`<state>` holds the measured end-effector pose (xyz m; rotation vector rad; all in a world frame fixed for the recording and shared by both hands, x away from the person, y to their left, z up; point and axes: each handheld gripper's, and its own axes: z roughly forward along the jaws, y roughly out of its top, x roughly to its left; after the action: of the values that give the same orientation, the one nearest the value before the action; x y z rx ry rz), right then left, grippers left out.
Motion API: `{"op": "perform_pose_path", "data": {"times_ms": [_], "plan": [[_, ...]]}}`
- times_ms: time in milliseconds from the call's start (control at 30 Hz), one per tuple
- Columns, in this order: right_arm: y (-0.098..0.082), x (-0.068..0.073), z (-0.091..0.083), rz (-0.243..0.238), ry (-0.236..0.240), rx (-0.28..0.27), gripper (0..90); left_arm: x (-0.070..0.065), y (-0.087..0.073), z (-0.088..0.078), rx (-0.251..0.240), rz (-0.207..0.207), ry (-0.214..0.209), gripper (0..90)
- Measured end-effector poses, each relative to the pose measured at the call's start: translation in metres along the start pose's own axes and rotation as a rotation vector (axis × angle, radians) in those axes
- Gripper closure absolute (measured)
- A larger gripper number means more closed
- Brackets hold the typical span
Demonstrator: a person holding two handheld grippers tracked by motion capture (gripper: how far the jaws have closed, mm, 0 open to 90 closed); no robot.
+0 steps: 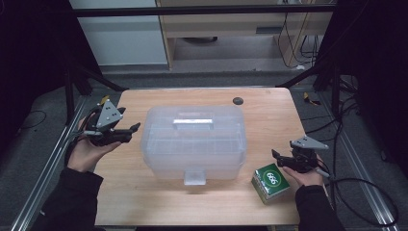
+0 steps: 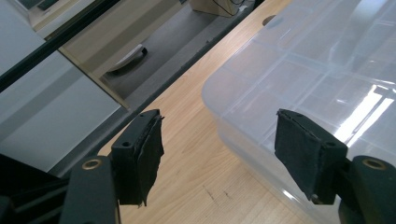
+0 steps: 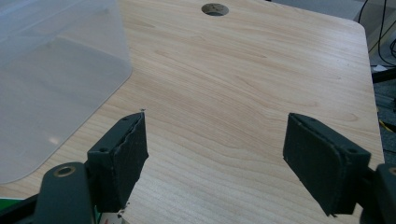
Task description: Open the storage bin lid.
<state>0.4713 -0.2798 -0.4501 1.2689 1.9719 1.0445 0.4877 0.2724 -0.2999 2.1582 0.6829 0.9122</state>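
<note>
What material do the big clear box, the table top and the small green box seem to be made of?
Big clear box: probably translucent plastic, glossy; light reflects on its lid.
Table top: wood or wood-look laminate, matte; pale grain lines show.
Small green box: likely printed cardboard; sharp folded edges.

A translucent plastic storage box (image 1: pixel 194 142) sits at the centre of the high view, lid closed, a moulded handle lying flat on top and a latch tab at its near edge; upright on the wooden table; a small green carton (image 1: pixel 270 182) with white lettering rests lower right, tilted, just beside the box's near corner.
</note>
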Motion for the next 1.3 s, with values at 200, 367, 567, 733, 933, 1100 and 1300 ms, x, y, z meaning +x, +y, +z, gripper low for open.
{"op": "perform_pose_path", "data": {"times_ms": [200,367,567,733,933,1100,1300], "plan": [[0.0,0.0,0.0,-0.012,0.002,0.002,22.2,-0.005,0.014,-0.003,0.014,0.067,-0.001,32.8],[0.0,0.002,0.0,-0.022,0.004,0.011,22.4,-0.013,0.026,-0.001,0.022,0.118,-0.006,33.2],[0.001,0.003,0.0,-0.026,0.005,0.014,22.7,-0.022,0.039,0.002,0.028,0.174,-0.017,34.5],[0.001,0.002,0.001,-0.015,0.0,0.019,21.9,-0.029,0.05,0.003,0.026,0.227,-0.026,36.1],[0.001,0.002,0.0,-0.015,-0.006,0.016,22.3,-0.036,0.059,0.005,0.031,0.257,-0.036,36.9],[0.001,0.002,0.001,-0.018,-0.006,0.022,22.3,-0.04,0.063,0.005,0.022,0.262,-0.045,37.8],[-0.001,0.003,0.002,-0.027,-0.001,0.032,22.0,-0.046,0.067,0.011,0.032,0.29,-0.072,38.1]]}}
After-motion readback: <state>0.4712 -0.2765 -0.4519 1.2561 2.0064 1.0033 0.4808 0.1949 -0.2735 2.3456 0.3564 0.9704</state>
